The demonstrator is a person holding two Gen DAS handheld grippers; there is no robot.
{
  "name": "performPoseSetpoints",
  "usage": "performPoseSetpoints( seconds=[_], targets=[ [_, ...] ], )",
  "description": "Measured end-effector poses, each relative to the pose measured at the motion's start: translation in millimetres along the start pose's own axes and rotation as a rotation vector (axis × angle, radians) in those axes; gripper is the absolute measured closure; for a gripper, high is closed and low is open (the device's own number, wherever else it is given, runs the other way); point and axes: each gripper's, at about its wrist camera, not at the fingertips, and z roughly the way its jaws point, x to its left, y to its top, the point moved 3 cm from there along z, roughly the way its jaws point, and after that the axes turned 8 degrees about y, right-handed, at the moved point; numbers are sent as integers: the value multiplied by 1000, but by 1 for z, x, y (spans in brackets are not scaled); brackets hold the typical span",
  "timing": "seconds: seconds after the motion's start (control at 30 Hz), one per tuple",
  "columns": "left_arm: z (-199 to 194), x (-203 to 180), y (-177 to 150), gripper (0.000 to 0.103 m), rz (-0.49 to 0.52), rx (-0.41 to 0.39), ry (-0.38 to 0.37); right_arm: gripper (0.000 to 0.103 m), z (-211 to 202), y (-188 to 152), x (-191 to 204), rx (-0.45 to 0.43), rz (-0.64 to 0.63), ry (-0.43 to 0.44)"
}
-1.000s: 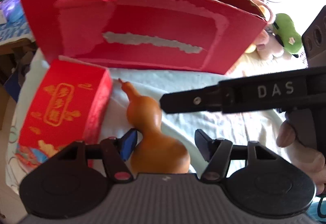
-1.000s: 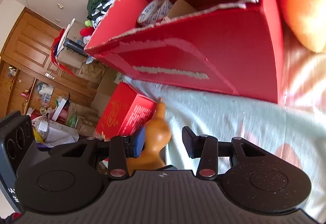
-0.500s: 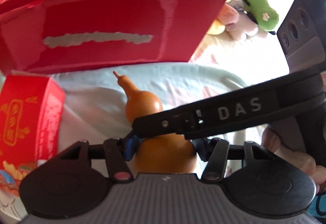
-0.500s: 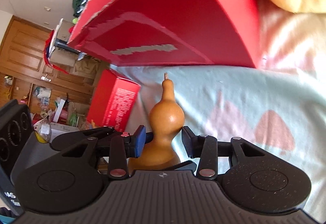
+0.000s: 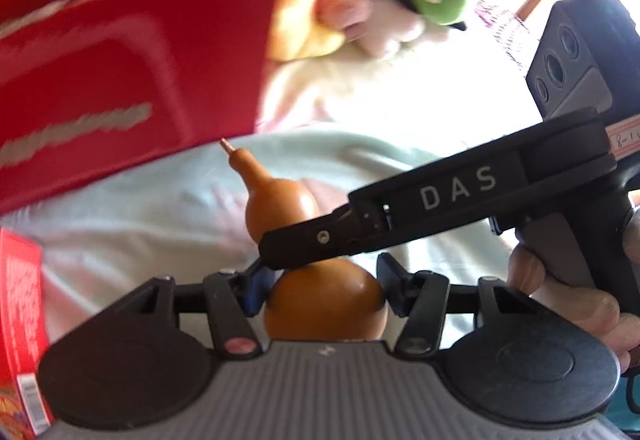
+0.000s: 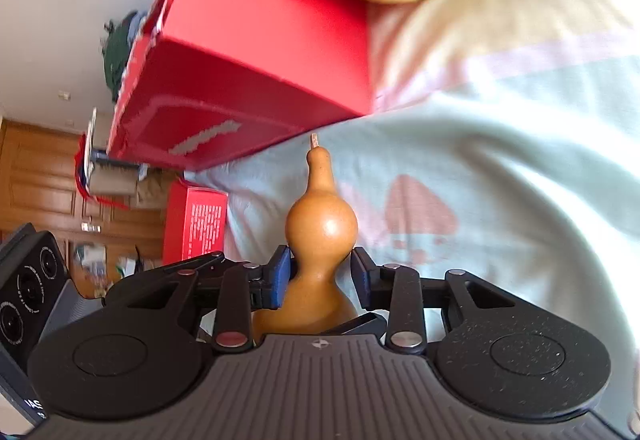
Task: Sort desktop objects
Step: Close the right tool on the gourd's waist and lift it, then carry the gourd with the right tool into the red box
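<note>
Gourd: a brown double-bulbed gourd [image 5: 324,304] lies on the pale green cloth [image 5: 140,212], its thin stem tip pointing toward the lower corner of the big red box; the lower bulb fills the space between the left claw's fingers, the upper bulb rises beyond them.

Left gripper: the left gripper [image 5: 320,290] has its blue-padded finger at one flank of the lower bulb and its dark finger at the other; both look pressed to the skin, so it seems clenched on the gourd, though the right tool's bar hides part of the contact.

Right gripper: the right gripper [image 6: 320,272] straddles the narrow waist of the gourd [image 6: 320,240]; slim gaps show between each pad and the waist, so it reads as released, not gripping; in the left wrist view its black bar marked DAS crosses over the gourd's waist.

Right hand: the person's hand [image 5: 576,304] is wrapped round the right tool's handle at the frame edge.

Red box: the large red box [image 5: 120,72] stands on the cloth behind the gourd, near its stem; motion blur smears its torn label strip.

Small red carton: a smaller red carton [image 6: 196,224] with gold and white print sits on the cloth's edge, apart from the gourd.

Plush toys: an orange, pink and green heap of plush toys [image 5: 360,0] lies beside the red box's end.
</note>
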Motion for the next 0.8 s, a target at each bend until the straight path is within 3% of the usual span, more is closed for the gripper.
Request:
performPoseSetpoints(
  seconds=[0.23,0.43,0.57,0.8],
  targets=[
    [-34,-40,33,45,116,-97,-86,68,-69,-4,6,-162,19,6],
    [-75,-65,77,45,206,-245,-96,69,-128,7,37,-321,-46,18],
    [-109,-50,107,45,210,-326,-78,69,-144,32,77,-386,-155,26],
    [-153,17,142,45,181,-404,25,69,-111,88,152,-390,-281,86]
  ],
)
